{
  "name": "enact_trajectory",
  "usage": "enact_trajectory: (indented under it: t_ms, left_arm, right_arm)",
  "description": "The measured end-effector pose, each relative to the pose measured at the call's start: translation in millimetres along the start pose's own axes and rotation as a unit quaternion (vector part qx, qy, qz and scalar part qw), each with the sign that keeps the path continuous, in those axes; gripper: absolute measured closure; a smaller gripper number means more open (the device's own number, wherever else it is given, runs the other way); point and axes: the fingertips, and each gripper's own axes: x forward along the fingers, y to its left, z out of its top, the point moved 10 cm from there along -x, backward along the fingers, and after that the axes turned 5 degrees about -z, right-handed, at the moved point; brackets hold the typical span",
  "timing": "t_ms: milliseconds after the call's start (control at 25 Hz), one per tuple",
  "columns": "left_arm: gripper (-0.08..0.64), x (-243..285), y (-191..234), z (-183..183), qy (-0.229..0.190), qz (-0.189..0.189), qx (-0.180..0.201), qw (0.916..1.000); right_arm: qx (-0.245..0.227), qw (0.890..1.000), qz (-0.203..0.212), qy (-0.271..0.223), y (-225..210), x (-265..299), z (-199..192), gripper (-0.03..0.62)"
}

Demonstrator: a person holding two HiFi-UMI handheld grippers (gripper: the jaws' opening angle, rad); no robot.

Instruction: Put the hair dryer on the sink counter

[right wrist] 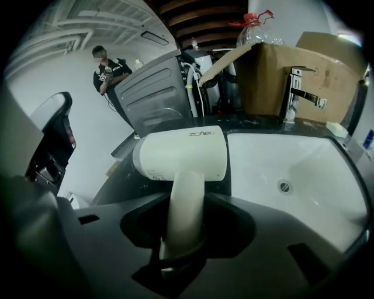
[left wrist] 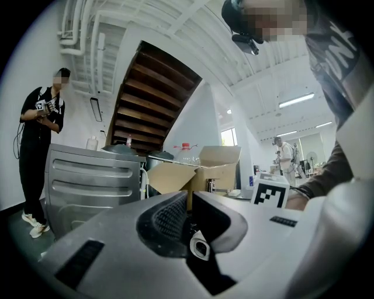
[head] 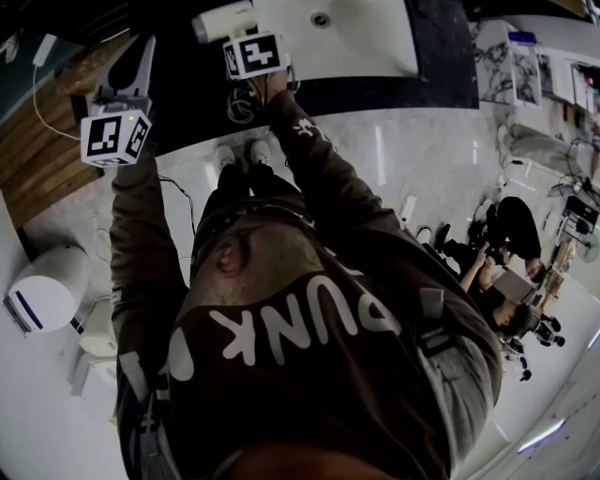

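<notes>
The white hair dryer hangs just above the dark sink counter, to the left of the white basin. My right gripper is shut on its handle, and the barrel lies crosswise beyond the jaws. From the head view, the hair dryer pokes out past the right gripper over the sink counter. My left gripper is off to the left, clear of the counter. Its jaws stand together with nothing between them, and the left gripper points level across the room.
A faucet and a cardboard box stand behind the basin. A grey washing machine is beyond the counter's left end, with a person standing by it. More people sit on the floor at the right.
</notes>
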Motion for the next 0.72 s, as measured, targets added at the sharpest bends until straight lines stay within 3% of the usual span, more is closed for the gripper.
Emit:
enact_trajectory:
  t_ms: [280, 600, 720]
  left_arm:
    - [0.531, 10.8, -0.9, 1.5, 0.004, 0.0, 0.002, 1.0]
    - [0.531, 15.7, -4.4, 3.0, 0.008, 0.0, 0.0, 1.0]
    - [0.531, 15.7, -6.3, 4.1, 0.009, 0.001, 0.002, 1.0]
  right_arm:
    - [0.003, 1.0, 0.004, 0.022, 2.2, 9.8, 2.6, 0.416]
    - [0.0, 1.0, -0.007, 0.014, -6.2, 4.2, 4.0, 0.39]
    - [0.003, 1.0, 0.014, 0.001, -5.3, -1.3, 5.5, 0.37]
